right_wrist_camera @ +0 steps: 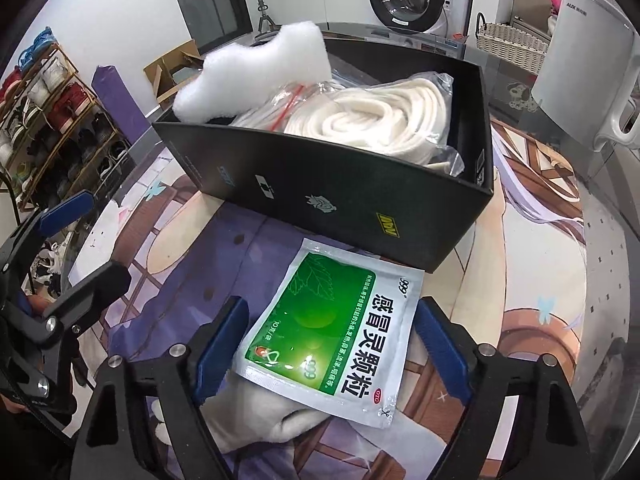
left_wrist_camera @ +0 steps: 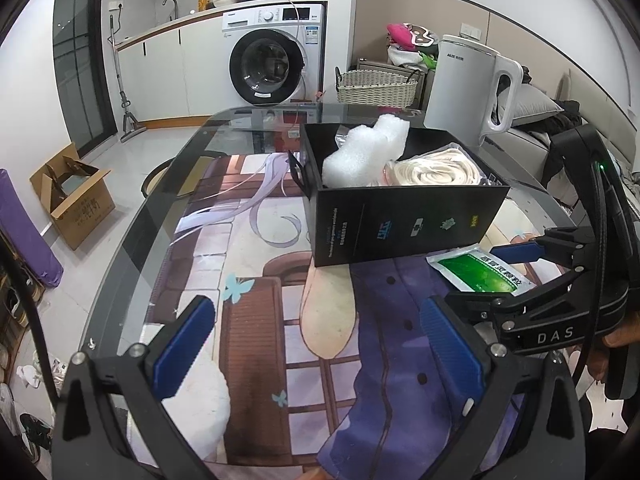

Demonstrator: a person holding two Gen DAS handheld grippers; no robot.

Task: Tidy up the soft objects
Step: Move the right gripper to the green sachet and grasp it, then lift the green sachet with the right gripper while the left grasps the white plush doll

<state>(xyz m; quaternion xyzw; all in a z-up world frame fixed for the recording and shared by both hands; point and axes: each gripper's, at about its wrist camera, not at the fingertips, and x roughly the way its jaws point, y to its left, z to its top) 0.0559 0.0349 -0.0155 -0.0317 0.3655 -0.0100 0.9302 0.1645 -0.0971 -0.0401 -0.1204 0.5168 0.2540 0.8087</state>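
Note:
A black open box [left_wrist_camera: 400, 220] [right_wrist_camera: 340, 184] stands on the printed mat. It holds a white foam piece [left_wrist_camera: 364, 148] [right_wrist_camera: 256, 76] and a bagged coil of white rope [left_wrist_camera: 436, 170] [right_wrist_camera: 372, 116]. A green and white medicine sachet [right_wrist_camera: 328, 332] [left_wrist_camera: 480, 274] lies flat on the mat in front of the box. My right gripper [right_wrist_camera: 332, 344] is open, with its blue pads on either side of the sachet. My left gripper [left_wrist_camera: 316, 348] is open and empty over the mat, left of the right gripper [left_wrist_camera: 520, 256].
A white electric kettle [left_wrist_camera: 468, 88] [right_wrist_camera: 592, 72] stands behind the box on the glass table [left_wrist_camera: 132, 224]. A wicker basket [left_wrist_camera: 376, 86], a washing machine [left_wrist_camera: 276, 64] and a cardboard box [left_wrist_camera: 76, 200] are on the floor beyond. A shoe rack [right_wrist_camera: 48, 120] stands at the left.

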